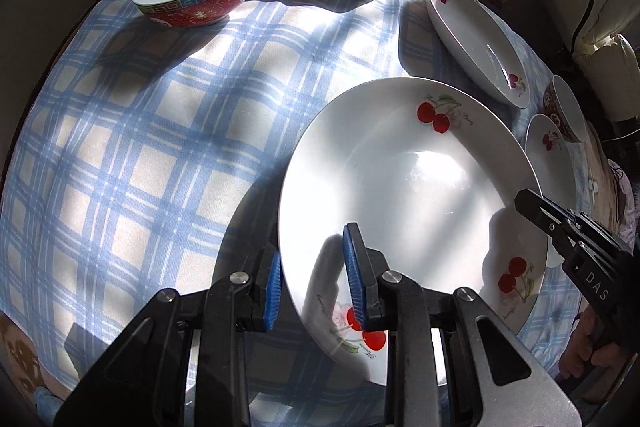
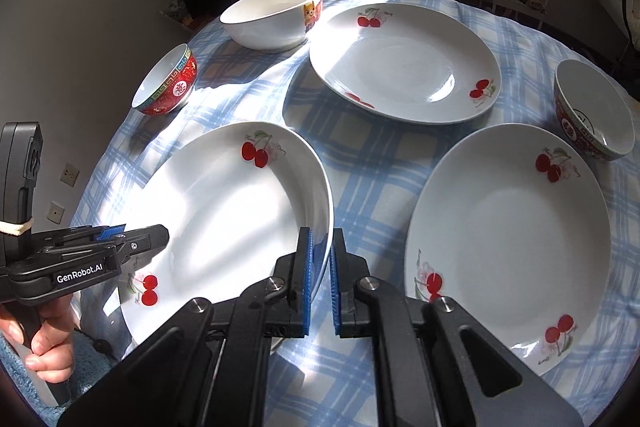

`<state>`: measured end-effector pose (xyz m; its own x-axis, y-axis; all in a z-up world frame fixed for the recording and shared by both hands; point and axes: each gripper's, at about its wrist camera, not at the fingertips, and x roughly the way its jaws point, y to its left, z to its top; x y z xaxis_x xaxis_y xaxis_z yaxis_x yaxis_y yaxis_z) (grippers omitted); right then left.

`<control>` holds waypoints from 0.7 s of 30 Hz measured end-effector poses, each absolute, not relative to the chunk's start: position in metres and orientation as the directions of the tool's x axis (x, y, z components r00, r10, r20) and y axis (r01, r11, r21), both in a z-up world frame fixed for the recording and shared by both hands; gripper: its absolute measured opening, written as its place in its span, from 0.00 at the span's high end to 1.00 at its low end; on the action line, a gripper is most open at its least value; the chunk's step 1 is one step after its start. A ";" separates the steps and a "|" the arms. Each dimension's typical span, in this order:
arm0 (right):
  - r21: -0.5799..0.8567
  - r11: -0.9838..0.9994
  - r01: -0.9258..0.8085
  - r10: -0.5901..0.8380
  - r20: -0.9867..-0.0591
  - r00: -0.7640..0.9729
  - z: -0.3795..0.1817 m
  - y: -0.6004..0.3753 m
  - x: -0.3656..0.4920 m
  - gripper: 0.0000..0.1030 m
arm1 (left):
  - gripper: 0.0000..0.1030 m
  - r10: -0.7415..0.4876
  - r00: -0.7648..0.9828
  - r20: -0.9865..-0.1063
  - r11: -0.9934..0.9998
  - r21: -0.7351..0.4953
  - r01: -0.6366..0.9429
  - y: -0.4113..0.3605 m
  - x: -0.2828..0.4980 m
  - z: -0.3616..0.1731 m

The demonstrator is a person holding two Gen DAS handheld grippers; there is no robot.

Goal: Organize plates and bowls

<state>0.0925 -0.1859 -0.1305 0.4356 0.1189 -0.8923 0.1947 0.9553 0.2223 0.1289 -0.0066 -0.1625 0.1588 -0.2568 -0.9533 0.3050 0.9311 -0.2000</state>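
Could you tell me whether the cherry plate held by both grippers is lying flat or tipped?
Tipped: the cherry plate is raised on its right rim, where the right gripper clamps it, above the tablecloth.

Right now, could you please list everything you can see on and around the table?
cherry plates: 3, white with red cherries; one held, one far centre, one near right
red patterned bowls: 2; far left, right edge
white bowl: 1, cartoon print, far side
tablecloth: 1, blue and white check, over the table
left gripper: 1, black with blue pads, around the held plate's near rim
right gripper: 1, black with blue pads, shut on the held plate's right rim
hand: 1, holding the left gripper's handle
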 end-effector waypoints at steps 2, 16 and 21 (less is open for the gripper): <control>0.217 0.955 0.203 0.114 -0.899 0.422 -0.134 -0.185 0.086 0.91 | 0.74 -0.251 0.147 -0.957 0.930 -0.196 0.309 -0.007 0.125 -0.164; 0.164 0.948 0.274 0.080 -0.952 0.294 -0.166 -0.187 0.077 0.88 | 0.74 -0.216 0.088 -0.972 0.915 -0.171 0.365 -0.028 0.119 -0.183; 0.163 0.943 0.289 0.081 -0.958 0.276 -0.166 -0.187 0.072 0.88 | 0.74 -0.196 0.091 -0.976 0.910 -0.147 0.387 -0.038 0.113 -0.185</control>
